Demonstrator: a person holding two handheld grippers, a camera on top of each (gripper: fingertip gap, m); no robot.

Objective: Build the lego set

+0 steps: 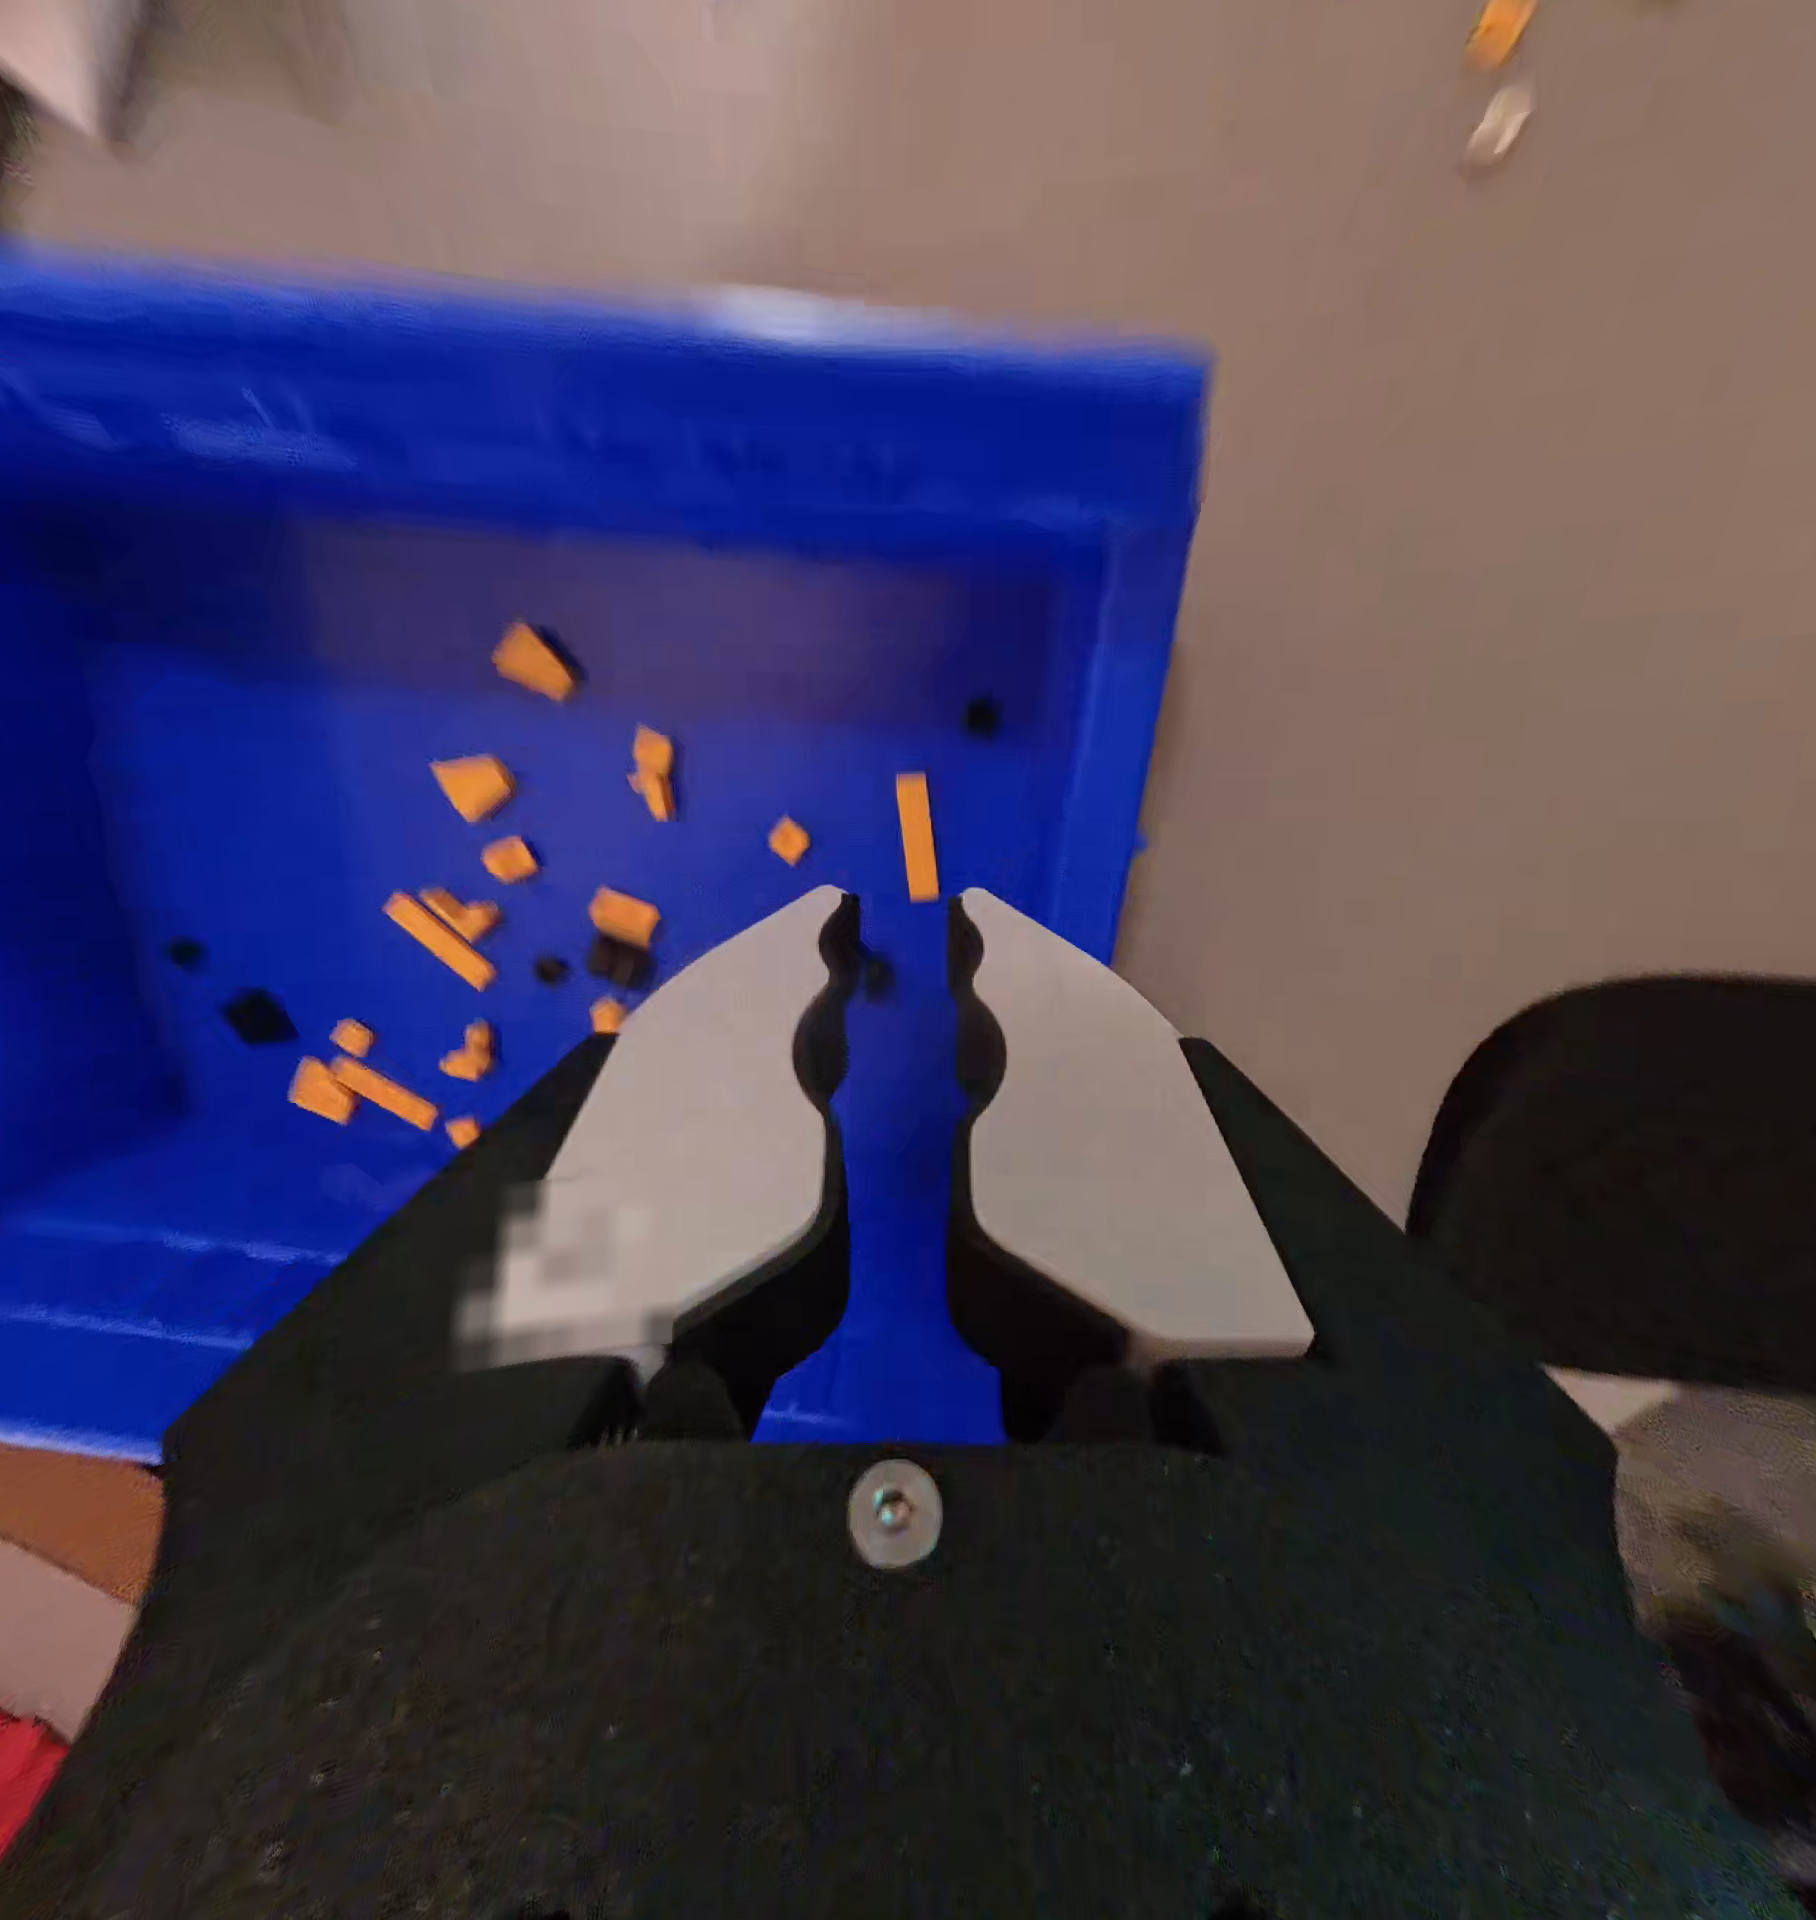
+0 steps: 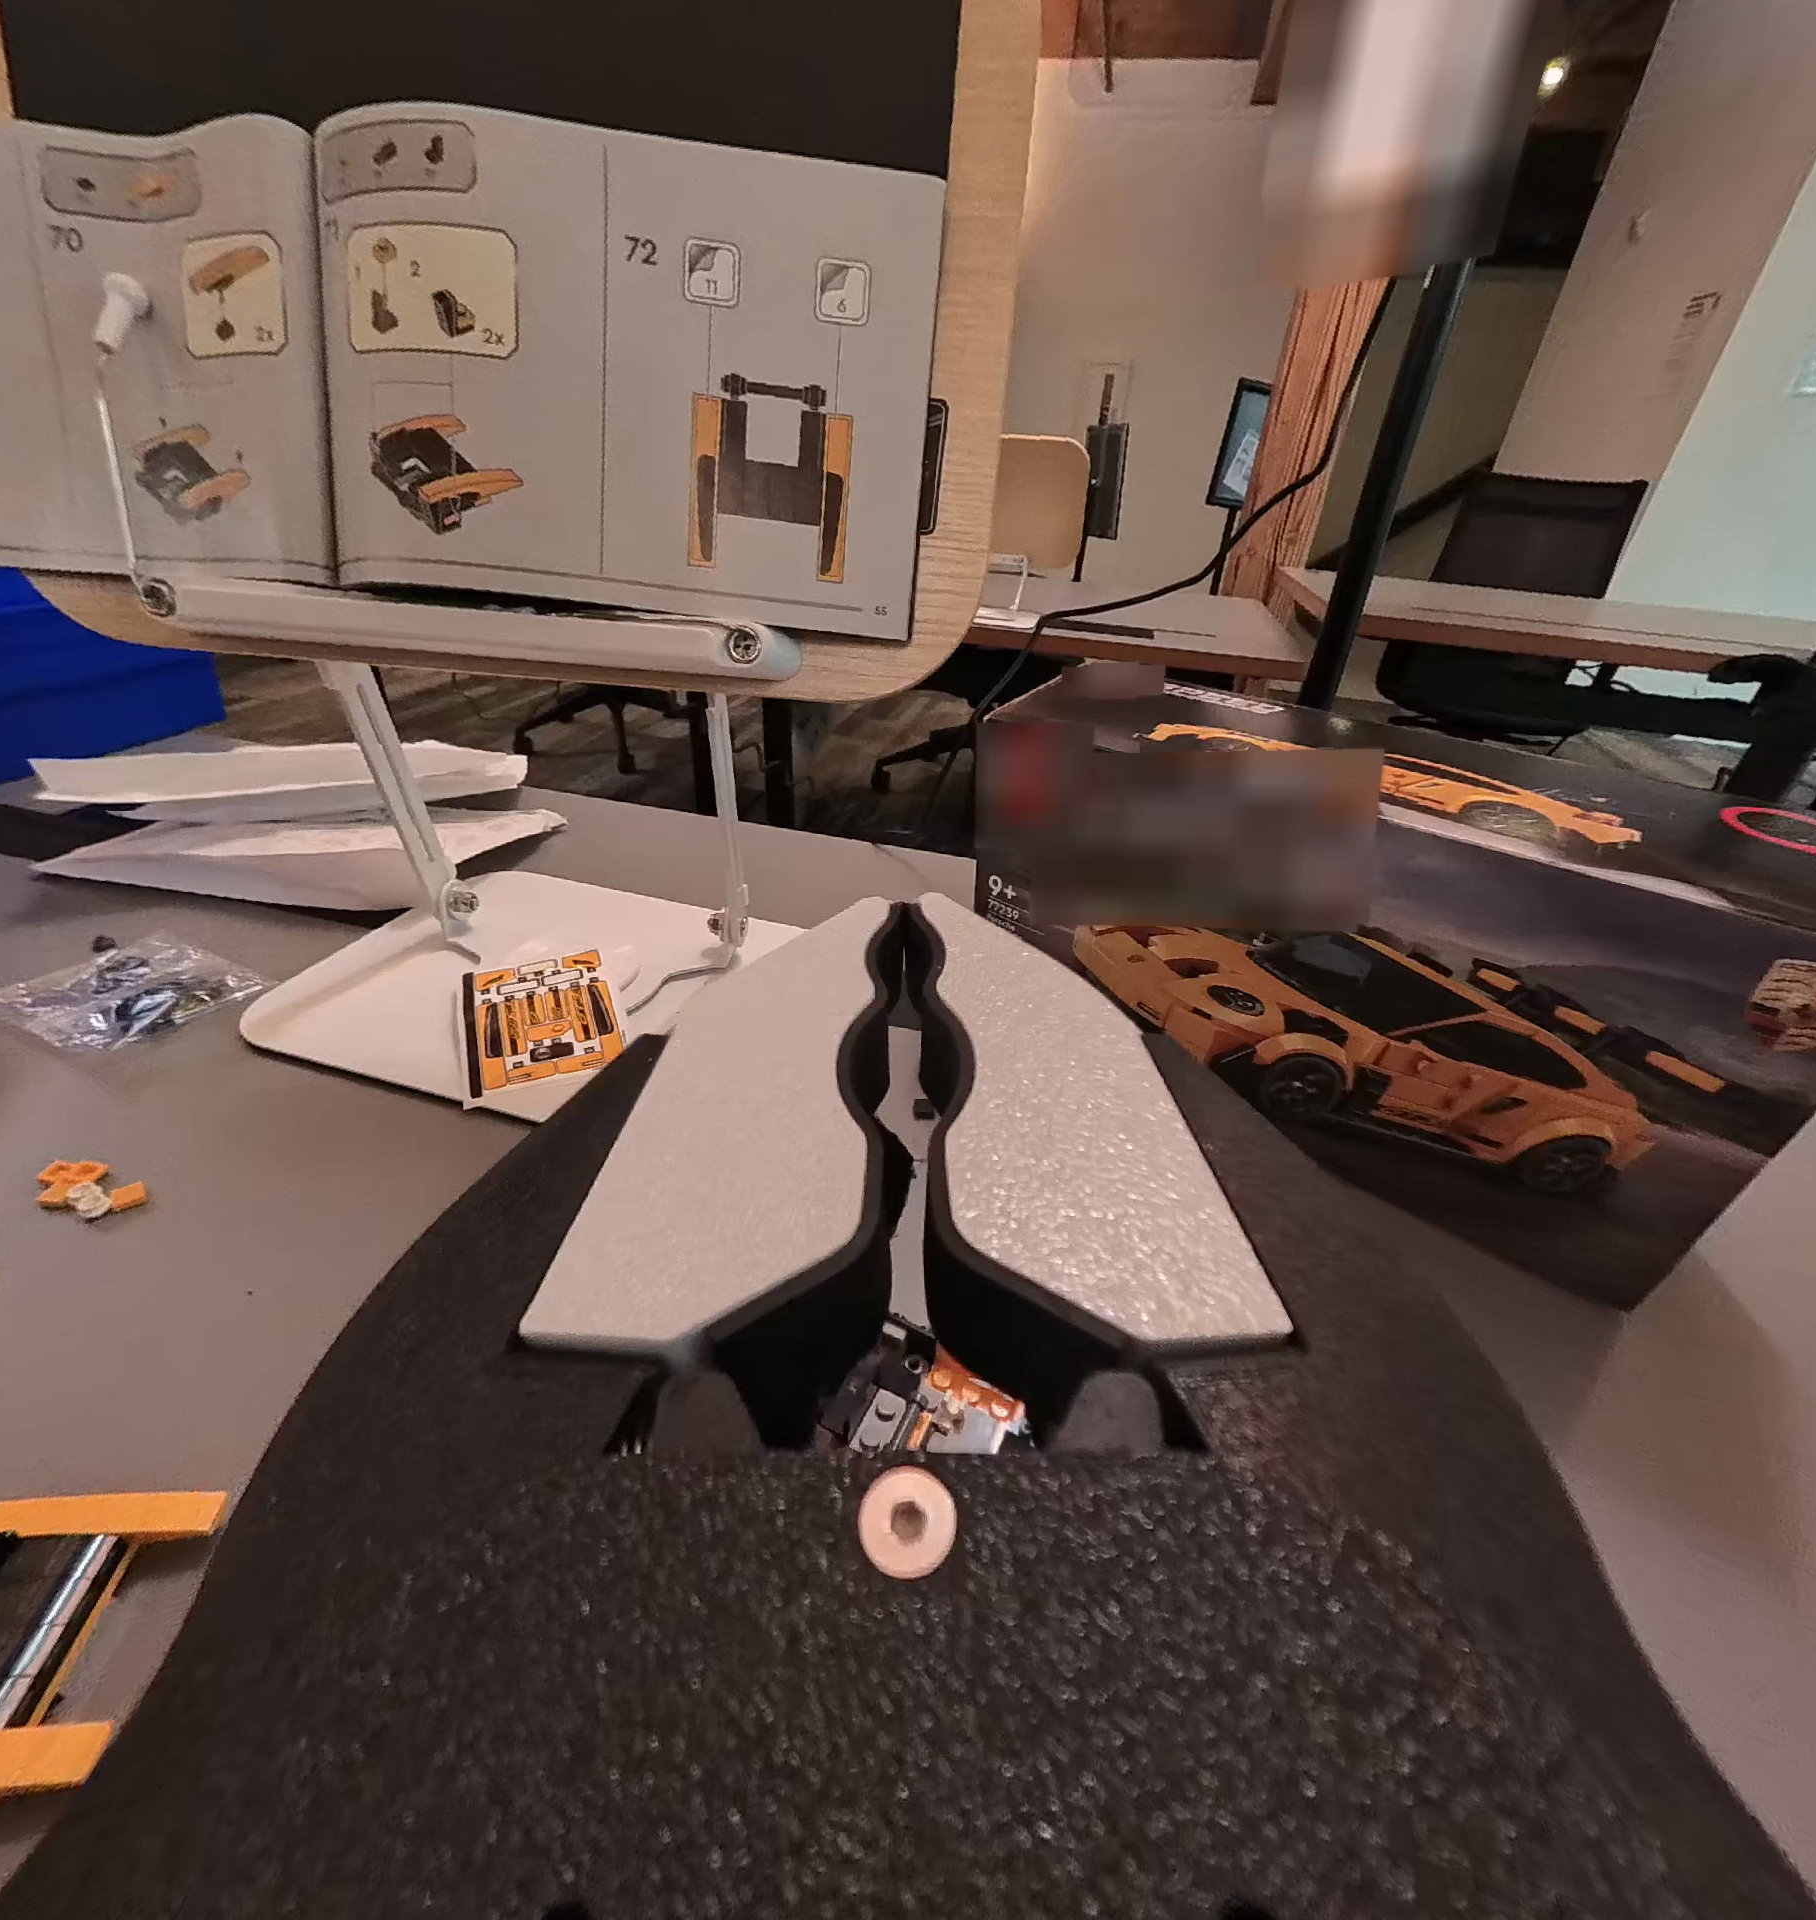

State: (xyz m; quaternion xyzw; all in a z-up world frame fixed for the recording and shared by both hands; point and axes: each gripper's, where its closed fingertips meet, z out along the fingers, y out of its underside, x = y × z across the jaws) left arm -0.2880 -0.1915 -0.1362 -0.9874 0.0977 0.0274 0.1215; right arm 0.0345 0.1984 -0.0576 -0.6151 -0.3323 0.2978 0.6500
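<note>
My left gripper [image 1: 902,902] is open and empty. It hangs over a blue bin [image 1: 592,436] that holds several loose orange bricks [image 1: 473,784] and a few small black ones. A long orange bar [image 1: 916,834] lies just beyond its fingertips. My right gripper [image 2: 905,912] is shut, tips touching. A black, grey and orange Lego assembly [image 2: 925,1397] shows through the gap under its fingers; I cannot tell if it is held. The instruction booklet [image 2: 468,343] stands open on a white stand [image 2: 384,997]. A sticker sheet [image 2: 540,1023] lies on the stand's base.
The set's box [image 2: 1455,1029] lies right of the right gripper. A partly built black chassis with orange sides [image 2: 42,1621] lies at the lower left, small orange pieces [image 2: 88,1190] beyond it. A clear bag of parts [image 2: 125,987] and white paper bags [image 2: 291,831] lie farther left. A black chair [image 1: 1652,1174] stands right of the bin. The tips of one gripper are about 50 centimetres away from the tips of the other. The long orange bar [image 1: 916,834] lies some 7 centimetres from my left tips, 55 centimetres from my right tips.
</note>
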